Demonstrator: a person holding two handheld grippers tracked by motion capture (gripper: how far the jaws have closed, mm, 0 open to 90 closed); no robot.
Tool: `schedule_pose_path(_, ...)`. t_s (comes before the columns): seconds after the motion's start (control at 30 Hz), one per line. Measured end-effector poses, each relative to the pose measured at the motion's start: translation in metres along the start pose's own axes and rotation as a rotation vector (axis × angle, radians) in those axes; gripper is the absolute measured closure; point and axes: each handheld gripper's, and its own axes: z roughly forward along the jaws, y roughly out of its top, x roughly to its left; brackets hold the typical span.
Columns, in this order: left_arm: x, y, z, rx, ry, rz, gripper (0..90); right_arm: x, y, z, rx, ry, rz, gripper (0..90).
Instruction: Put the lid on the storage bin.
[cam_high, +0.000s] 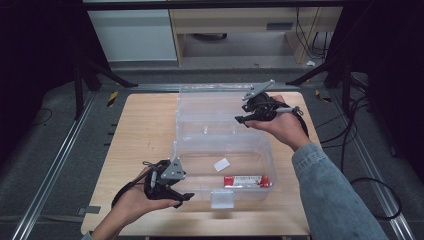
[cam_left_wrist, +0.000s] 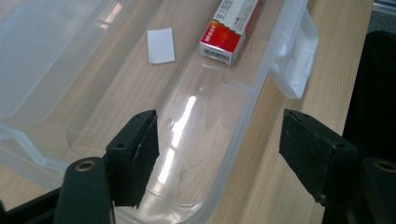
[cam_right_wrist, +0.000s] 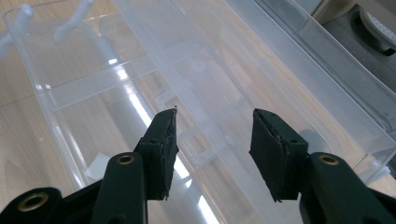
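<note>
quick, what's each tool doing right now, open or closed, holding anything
Left tool: open, holding nothing, jaws either side of the clear box's front wall.
Right tool: open, holding nothing, over the box's lid.

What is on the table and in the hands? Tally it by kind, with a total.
Clear plastic storage box, lid open: 1
Red and white carton in the box: 1
White paper slip in the box: 1
Grippers, left gripper and right gripper: 2
Total: 5
</note>
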Motion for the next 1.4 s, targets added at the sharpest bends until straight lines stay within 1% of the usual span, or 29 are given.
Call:
schedule_pose_path(0.07,0.000,0.000,0.001,0.005,-0.005,0.007,27.3,-0.001,0.001,0.001,0.007,0.001,-0.002,49.7)
schedule_pose_path(0.1,0.000,0.001,0.003,0.015,-0.020,0.010,27.2,-0.003,0.002,0.004,0.028,0.007,-0.013,48.0)
schedule_pose_path(0.13,0.000,0.001,0.003,0.015,-0.020,0.010,27.1,-0.004,0.002,0.005,0.032,0.012,-0.017,47.2)
schedule_pose_path(0.17,0.000,0.001,0.007,0.034,-0.024,0.019,27.1,-0.006,0.003,0.007,0.041,0.015,-0.018,46.7)
schedule_pose_path(0.2,0.000,0.001,0.007,0.034,-0.024,0.019,27.1,-0.006,0.003,0.007,0.041,0.015,-0.018,46.7)
schedule_pose_path(0.27,-0.001,0.000,0.012,0.035,-0.032,0.018,28.1,-0.008,0.004,0.012,0.072,0.022,-0.034,47.0)
schedule_pose_path(0.33,-0.001,-0.001,0.014,0.039,-0.031,0.021,29.6,-0.009,0.004,0.014,0.080,0.024,-0.043,47.5)
schedule_pose_path(0.37,-0.001,-0.001,0.015,0.040,-0.029,0.020,31.0,-0.010,0.004,0.017,0.093,0.029,-0.058,50.2)
schedule_pose_path(0.4,0.000,-0.002,0.016,0.043,-0.032,0.021,31.0,-0.010,0.004,0.017,0.093,0.029,-0.058,50.2)
schedule_pose_path(0.43,0.000,-0.003,0.019,0.043,-0.037,0.020,34.8,-0.010,0.004,0.019,0.101,0.037,-0.061,53.5)
schedule_pose_path(0.47,0.000,-0.003,0.021,0.043,-0.039,0.012,35.9,-0.011,0.004,0.020,0.107,0.040,-0.067,54.8)
schedule_pose_path(0.57,0.000,-0.003,0.026,0.054,-0.033,0.023,41.5,-0.010,0.005,0.023,0.125,0.048,-0.085,58.8)
schedule_pose_path(0.63,0.001,-0.004,0.028,0.055,-0.040,0.026,46.2,-0.010,0.004,0.025,0.134,0.053,-0.091,62.0)
schedule_pose_path(0.7,0.001,-0.004,0.030,0.059,-0.038,0.022,50.1,-0.010,0.004,0.028,0.141,0.064,-0.097,64.1)
schedule_pose_path(0.73,0.002,-0.004,0.031,0.067,-0.032,0.025,53.9,-0.010,0.003,0.028,0.148,0.066,-0.102,64.5)
schedule_pose_path(0.8,0.001,-0.004,0.032,0.074,-0.025,0.026,57.4,-0.010,0.003,0.029,0.150,0.064,-0.108,65.6)
schedule_pose_path(0.83,0.002,-0.005,0.034,0.086,-0.035,0.035,59.2,-0.011,0.003,0.030,0.148,0.062,-0.110,68.4)
schedule_pose_path(0.9,0.001,-0.005,0.035,0.088,-0.040,0.033,62.9,-0.011,0.003,0.030,0.151,0.060,-0.110,69.4)
schedule_pose_path(0.93,0.001,-0.005,0.037,0.089,-0.042,0.040,64.1,-0.013,0.003,0.031,0.151,0.068,-0.114,70.5)
schedule_pose_path(0.97,0.001,-0.005,0.037,0.092,-0.051,0.042,65.9,-0.013,0.003,0.031,0.156,0.070,-0.118,71.0)
schedule_pose_path(1.0,0.001,-0.005,0.037,0.092,-0.051,0.042,68.7,-0.013,0.003,0.031,0.156,0.070,-0.118,71.0)
schedule_pose_path(1.03,0.002,-0.005,0.037,0.088,-0.059,0.036,70.0,-0.014,0.004,0.032,0.166,0.073,-0.133,71.9)
schedule_pose_path(1.07,0.003,-0.005,0.038,0.082,-0.057,0.034,74.1,-0.014,0.005,0.032,0.166,0.071,-0.135,72.3)
schedule_pose_path(1.17,0.005,-0.004,0.038,0.085,-0.047,0.032,74.1,-0.016,0.007,0.035,0.168,0.059,-0.154,73.1)
schedule_pose_path(1.27,0.011,-0.002,0.039,0.082,-0.046,0.022,74.0,-0.017,0.008,0.037,0.172,0.051,-0.157,73.4)
schedule_pose_path(1.3,0.015,-0.001,0.040,0.079,-0.039,0.018,73.9,-0.020,0.010,0.039,0.174,0.044,-0.158,73.4)
schedule_pose_path(1.33,0.015,-0.001,0.040,0.079,-0.039,0.018,73.8,-0.020,0.010,0.039,0.174,0.044,-0.158,73.4)
schedule_pose_path(1.37,0.020,0.000,0.041,0.078,-0.040,0.009,73.7,-0.023,0.012,0.042,0.180,0.039,-0.164,73.8)
schedule_pose_path(1.4,0.020,0.000,0.041,0.078,-0.040,0.009,73.7,-0.023,0.012,0.042,0.180,0.039,-0.164,73.8)
